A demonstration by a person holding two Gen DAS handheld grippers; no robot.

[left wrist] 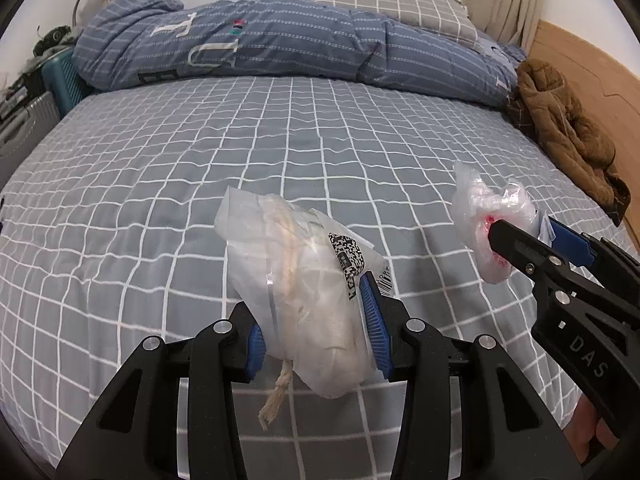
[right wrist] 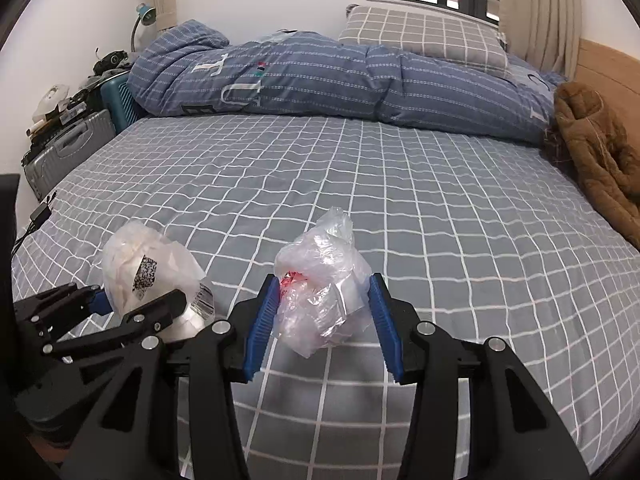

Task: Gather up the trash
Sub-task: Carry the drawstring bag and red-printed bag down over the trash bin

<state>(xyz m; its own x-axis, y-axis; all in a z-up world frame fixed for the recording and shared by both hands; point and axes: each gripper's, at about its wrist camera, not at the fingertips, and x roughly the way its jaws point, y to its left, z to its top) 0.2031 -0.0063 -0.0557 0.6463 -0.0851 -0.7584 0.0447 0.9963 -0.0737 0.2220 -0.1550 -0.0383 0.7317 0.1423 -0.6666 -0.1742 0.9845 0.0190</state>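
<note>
My left gripper (left wrist: 316, 320) is shut on a white plastic bag (left wrist: 304, 280) that holds a pale rope and carries a black barcode label; a frayed rope end hangs below it. In the right wrist view the same white bag (right wrist: 148, 268) shows at the lower left, clamped in the left gripper (right wrist: 132, 304). My right gripper (right wrist: 324, 300) is shut on a crumpled clear plastic wrapper (right wrist: 324, 292) with a red patch. That wrapper (left wrist: 488, 220) and the right gripper (left wrist: 516, 240) appear at the right of the left wrist view. Both pieces hang above the bed.
The bed's grey checked sheet (right wrist: 360, 184) spreads below. A blue striped duvet (right wrist: 320, 76) and a grey checked pillow (right wrist: 420, 32) lie at the far side, a brown jacket (right wrist: 600, 156) by the wooden headboard on the right. Suitcases (right wrist: 68, 152) stand left of the bed.
</note>
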